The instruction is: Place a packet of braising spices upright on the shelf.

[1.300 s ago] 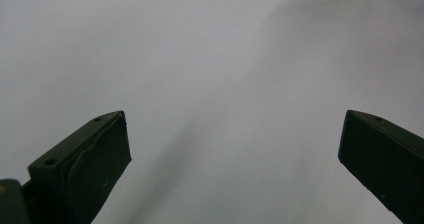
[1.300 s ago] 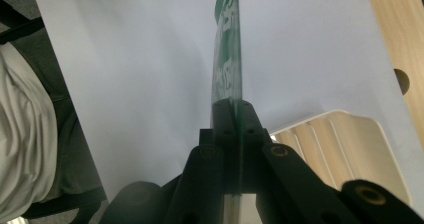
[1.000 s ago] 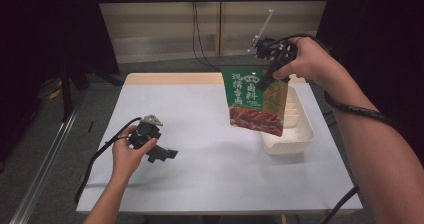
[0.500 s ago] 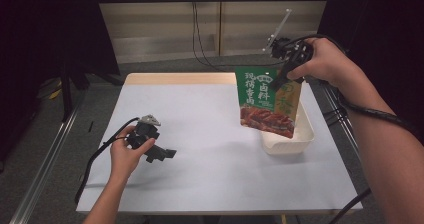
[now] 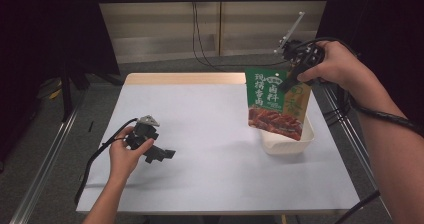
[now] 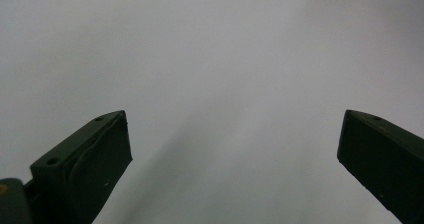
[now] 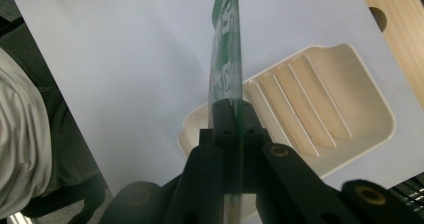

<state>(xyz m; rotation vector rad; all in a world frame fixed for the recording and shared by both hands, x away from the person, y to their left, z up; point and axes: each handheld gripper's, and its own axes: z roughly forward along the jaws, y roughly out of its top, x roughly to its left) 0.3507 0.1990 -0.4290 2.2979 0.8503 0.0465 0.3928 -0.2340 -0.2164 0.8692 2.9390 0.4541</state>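
Green pouch [image 5: 276,103] hangs pinched in right gripper [image 5: 291,79] fingers above white tray [image 5: 286,145]; left gripper [image 5: 159,154] fingers spread on table [image 5: 210,134]

- The pouch [image 5: 276,103] hangs from the right gripper [image 5: 292,79], above the tray [image 5: 305,141].
- The tray sits on the table [image 5: 210,134] near its right edge.
- The left gripper [image 5: 159,154] rests on the table's left part, well apart from the tray.
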